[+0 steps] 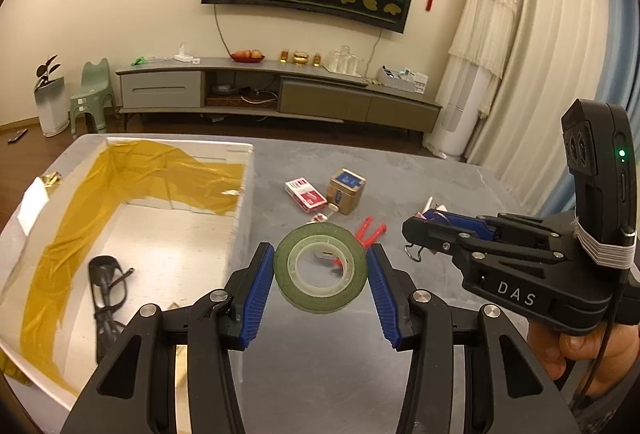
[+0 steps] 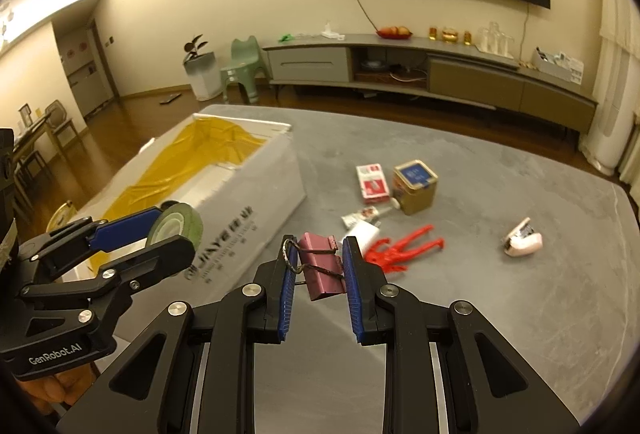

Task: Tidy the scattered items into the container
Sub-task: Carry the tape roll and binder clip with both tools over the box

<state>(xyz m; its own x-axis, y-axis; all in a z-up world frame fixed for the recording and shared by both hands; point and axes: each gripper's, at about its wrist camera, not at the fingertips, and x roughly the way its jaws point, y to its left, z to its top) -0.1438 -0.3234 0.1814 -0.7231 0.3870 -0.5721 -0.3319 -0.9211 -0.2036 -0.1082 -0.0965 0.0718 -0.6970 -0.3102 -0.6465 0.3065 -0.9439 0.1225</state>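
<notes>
Tape (image 1: pixel 320 268) sits clamped in the left gripper (image 1: pixel 320 274) fingers beside the box (image 1: pixel 244 194); right gripper (image 2: pixel 318 266) fingers pinch a clip (image 2: pixel 322 266) above the bench (image 2: pixel 520 314).

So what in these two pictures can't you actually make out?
- Clip in the right gripper: in the left view, the fingers hide nearly all of it.
- Glasses in the box: right view, hidden behind the box wall.
- Small bottle by the tin: label too small to read in both views.
- Red tool: left view, partly behind the tape.
</notes>
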